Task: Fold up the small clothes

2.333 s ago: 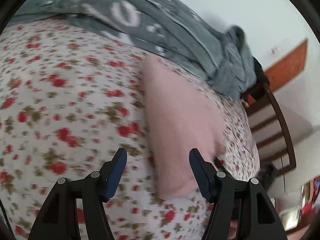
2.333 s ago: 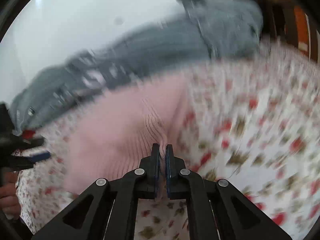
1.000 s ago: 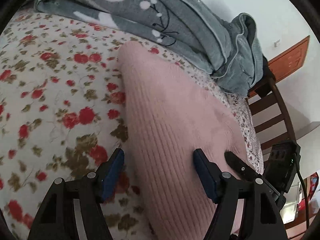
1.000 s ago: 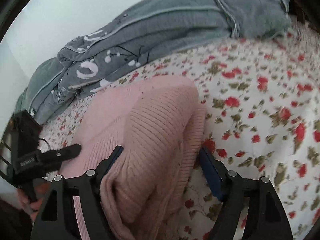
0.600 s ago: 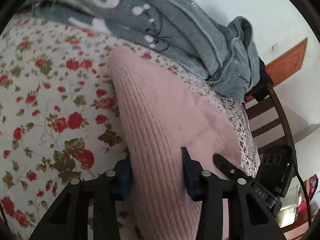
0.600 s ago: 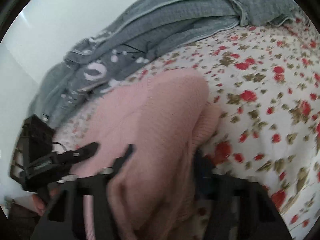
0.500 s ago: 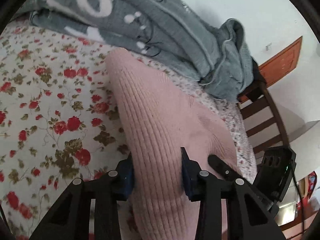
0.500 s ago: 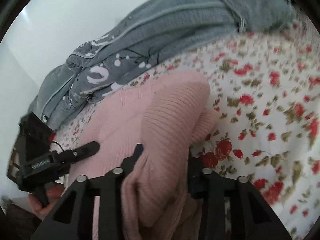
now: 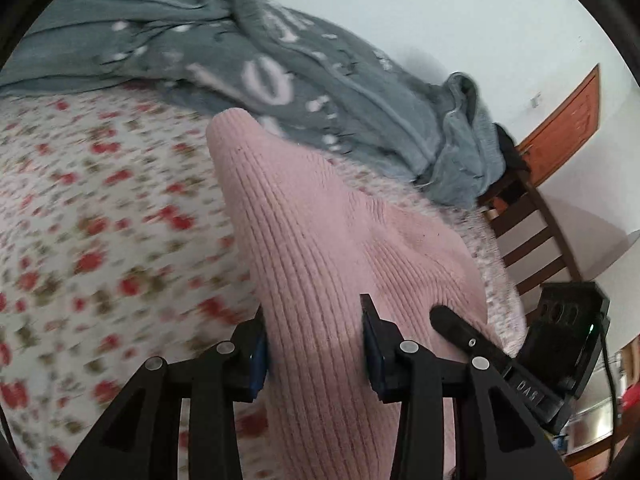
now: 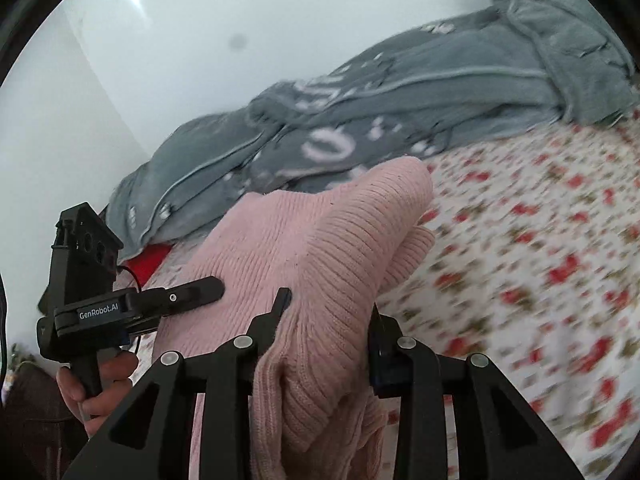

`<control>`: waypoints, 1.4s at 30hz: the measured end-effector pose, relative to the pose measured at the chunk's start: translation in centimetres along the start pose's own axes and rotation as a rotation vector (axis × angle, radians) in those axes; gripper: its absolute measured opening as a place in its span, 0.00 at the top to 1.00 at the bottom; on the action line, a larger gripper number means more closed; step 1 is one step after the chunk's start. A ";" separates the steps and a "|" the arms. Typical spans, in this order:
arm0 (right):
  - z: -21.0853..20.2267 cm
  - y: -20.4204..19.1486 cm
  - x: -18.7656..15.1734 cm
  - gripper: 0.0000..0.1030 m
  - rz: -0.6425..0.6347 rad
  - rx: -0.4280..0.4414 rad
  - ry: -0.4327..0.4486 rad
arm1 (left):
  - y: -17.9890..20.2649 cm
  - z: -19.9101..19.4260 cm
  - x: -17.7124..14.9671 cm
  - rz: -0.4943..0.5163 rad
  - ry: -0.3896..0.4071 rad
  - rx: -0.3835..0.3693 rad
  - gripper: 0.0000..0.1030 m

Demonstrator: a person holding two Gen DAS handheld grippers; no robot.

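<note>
- Here, the carrying surface was a bed covered by a white floral sheet [image 9: 100, 216] printed with red flowers; the print was blurred in both wrist views.
- A grey blanket [image 9: 280, 64] with white markings lay bunched along the far edge of the sheet, against a plain white wall [image 10: 192, 40].
- A dark wooden chair [image 9: 532, 232] stood off the bed's far right corner in the left wrist view, with an orange-brown door [image 9: 568, 120] behind it.
- A red item [image 10: 150, 260] showed at the bed's edge beneath the blanket; its identity could not be determined.
- The pink ribbed sweater [image 9: 320, 240] lay folded into a long bundle on the sheet, close to the bed's near edge.
- Its long axis ran from the grippers toward the blanket; the rounded far end pointed at the blanket and touched or overlapped its edge.
- The near end was raised off the sheet, and loose folds hung below the right-hand fingers.
- The left gripper [image 9: 316, 344] had both fingers pressed against the sides of the bundle, clamping it.
- The right gripper [image 10: 328, 328] likewise clamped the bundle between its fingers, just beside the left unit.
- The person's left hand [image 10: 100, 384] was wrapped around the left gripper's handle.
</note>
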State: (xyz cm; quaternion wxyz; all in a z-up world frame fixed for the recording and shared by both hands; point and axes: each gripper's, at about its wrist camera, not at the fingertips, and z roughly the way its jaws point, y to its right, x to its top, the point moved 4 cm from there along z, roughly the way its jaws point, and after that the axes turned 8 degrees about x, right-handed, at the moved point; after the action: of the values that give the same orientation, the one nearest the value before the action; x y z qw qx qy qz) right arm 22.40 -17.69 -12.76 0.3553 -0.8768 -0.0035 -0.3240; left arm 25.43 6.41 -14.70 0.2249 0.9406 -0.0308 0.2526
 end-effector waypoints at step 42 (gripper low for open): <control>-1.2 0.0 -11.7 0.49 -0.328 -0.330 -0.037 | 2.8 -0.8 -13.1 0.315 0.227 0.319 0.27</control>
State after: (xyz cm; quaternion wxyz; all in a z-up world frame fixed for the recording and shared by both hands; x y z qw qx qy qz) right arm 12.47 -15.79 -18.85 0.1497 -0.9165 -0.0997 -0.3573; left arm 13.17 3.53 -19.41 0.0338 0.9133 -0.1112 0.3903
